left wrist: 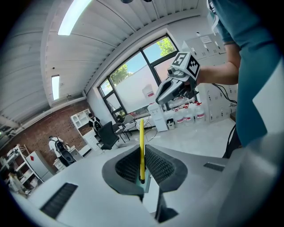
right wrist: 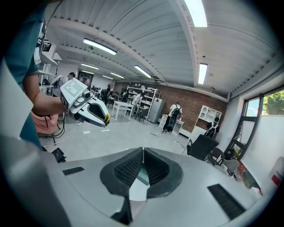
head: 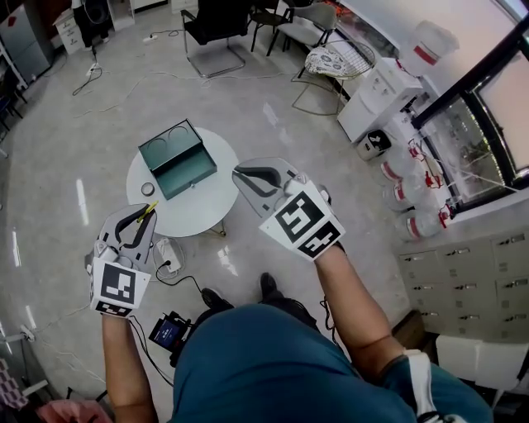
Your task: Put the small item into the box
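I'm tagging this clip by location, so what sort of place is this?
Probably an open-plan lab or workshop office: drawer cabinets, office chairs, and worktables in front of a brick wall.

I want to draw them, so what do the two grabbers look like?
The left gripper and right gripper are light grey shells with dark ribbed jaw pads and a white cube of black square markers each. The person wears a teal shirt.

Box (head: 190,177) teal; small item (left wrist: 141,146) yellow, seemingly plain; table (head: 207,206) white.
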Motion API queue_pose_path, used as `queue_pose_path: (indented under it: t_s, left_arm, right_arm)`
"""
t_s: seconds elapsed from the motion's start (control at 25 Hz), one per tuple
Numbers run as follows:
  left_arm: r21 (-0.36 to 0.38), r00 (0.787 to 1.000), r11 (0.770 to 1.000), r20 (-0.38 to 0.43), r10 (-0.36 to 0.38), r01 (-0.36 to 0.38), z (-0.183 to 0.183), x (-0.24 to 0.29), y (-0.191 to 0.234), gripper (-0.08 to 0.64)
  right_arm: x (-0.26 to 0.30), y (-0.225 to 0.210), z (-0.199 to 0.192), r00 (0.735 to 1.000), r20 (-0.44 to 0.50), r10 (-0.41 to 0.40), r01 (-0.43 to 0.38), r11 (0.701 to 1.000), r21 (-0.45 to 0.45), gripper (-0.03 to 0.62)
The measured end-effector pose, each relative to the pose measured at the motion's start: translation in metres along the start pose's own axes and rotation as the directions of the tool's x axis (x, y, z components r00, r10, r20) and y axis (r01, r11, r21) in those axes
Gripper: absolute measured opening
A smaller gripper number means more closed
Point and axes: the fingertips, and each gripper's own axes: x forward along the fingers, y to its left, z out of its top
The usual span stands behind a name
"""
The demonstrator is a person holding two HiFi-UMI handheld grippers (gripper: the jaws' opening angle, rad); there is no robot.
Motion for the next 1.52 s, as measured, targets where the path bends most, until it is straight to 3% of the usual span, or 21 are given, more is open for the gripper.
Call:
queue_pose_path:
  t_s: [0.52,1.16,1.52]
  left_arm:
    - [-0.013,1.000,1.000,0.015,-0.018,0.018,-0.034,0.000,0.036,0.049]
    - [-0.131,0.991,0.986,-0.098,0.095,-0.107,-0.050,0.084,0.093,0.049]
    - [-0.183,0.983,0.972,-0.138,0.123,-0.148,-0.074,0.117,0.105,0.049]
  right_arm:
    - [0.050,0.009,0.023,1.000,-0.010,0.005,-0.006,1.000,-0.012,0.040]
    - [0.156,-0.074,0.006,0.976,-0.010,0.217,-0.217,0.974,-0.072,0.040]
    - [0.196,-0.090,-0.013,0.957,-0.035,0.287,-0.289,0.953,-0.090,0.040]
